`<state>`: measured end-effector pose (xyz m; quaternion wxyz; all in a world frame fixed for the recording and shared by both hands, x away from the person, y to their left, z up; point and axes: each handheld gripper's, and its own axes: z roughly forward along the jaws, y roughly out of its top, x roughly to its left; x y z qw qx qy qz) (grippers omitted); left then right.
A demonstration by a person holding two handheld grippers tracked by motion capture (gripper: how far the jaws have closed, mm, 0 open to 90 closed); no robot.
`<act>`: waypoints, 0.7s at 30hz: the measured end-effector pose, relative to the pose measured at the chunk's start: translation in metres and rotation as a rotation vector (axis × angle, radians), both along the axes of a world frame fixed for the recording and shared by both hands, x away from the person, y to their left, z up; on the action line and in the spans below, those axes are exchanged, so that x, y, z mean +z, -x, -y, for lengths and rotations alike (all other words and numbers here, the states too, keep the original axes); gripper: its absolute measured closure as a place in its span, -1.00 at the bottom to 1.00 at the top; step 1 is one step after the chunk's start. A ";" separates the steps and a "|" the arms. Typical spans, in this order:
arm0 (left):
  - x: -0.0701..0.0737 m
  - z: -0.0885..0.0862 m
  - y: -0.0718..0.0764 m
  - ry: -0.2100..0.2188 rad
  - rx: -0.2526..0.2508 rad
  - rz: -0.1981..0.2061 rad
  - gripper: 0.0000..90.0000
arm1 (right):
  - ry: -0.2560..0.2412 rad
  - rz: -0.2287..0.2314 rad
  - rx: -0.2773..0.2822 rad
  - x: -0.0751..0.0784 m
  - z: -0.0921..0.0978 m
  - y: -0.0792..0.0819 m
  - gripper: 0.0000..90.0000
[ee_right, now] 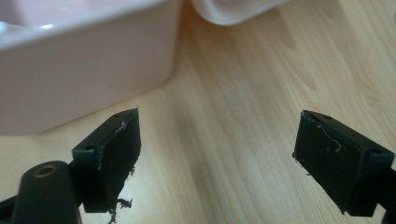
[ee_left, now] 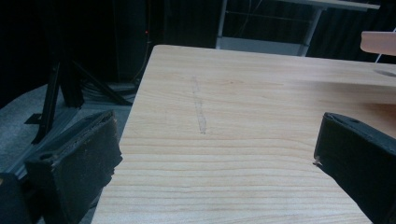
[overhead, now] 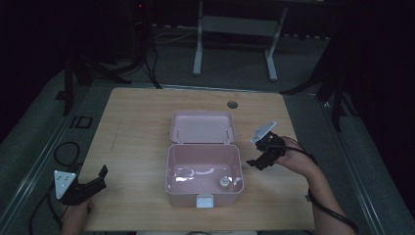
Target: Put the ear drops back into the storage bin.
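Here's the table (overhead: pixel 142 127), pale wood, and in the middle of it sits a pink box (overhead: pixel 203 188) with its lid (overhead: pixel 203 126) thrown back flat behind it. Down inside the box, toward its front right corner, there's a small round object (overhead: pixel 224 181), too small to tell what it is, and a white latch (overhead: pixel 205 201) hangs at the middle of the front wall.

Over to the right gripper (overhead: pixel 258 160): it hovers just beside the box's right wall, close to the rim but not touching it, the person's hand (overhead: pixel 293 159) behind it. In the right gripper view its 2 jaws stand wide apart with nothing but bare wood between them, and the box's rounded corner (ee_right: pixel 93 74) looms just beyond the left jaw.

Now the left gripper (overhead: pixel 95 183): it's well away from the box, low over the near left corner of the table, pointing up and to the right. In the left gripper view its 2 jaws are spread wide too, nothing held, and between them runs plain tabletop with a faint scuff mark (ee_left: pixel 200 112) in the grain. A sliver of the pink lid (ee_left: pixel 379 43) peeks in at the top right edge.
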<state>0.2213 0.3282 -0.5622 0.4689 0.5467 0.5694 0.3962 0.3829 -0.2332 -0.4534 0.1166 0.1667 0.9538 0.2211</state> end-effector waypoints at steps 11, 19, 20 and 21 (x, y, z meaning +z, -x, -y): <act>0.000 0.000 0.000 -0.001 0.000 0.000 -0.99 | -0.117 0.106 -0.193 -0.046 0.025 0.003 -0.69; 0.000 0.000 0.000 -0.001 0.000 0.000 -0.99 | -0.218 0.211 -0.364 -0.066 0.040 0.007 -0.70; 0.000 0.000 0.000 -0.001 0.001 0.000 -0.99 | -0.226 0.233 -0.393 -0.069 0.041 0.009 -0.70; 0.000 0.000 0.000 -0.001 0.000 0.000 -0.99 | -0.235 0.246 -0.423 -0.071 0.043 0.010 -0.70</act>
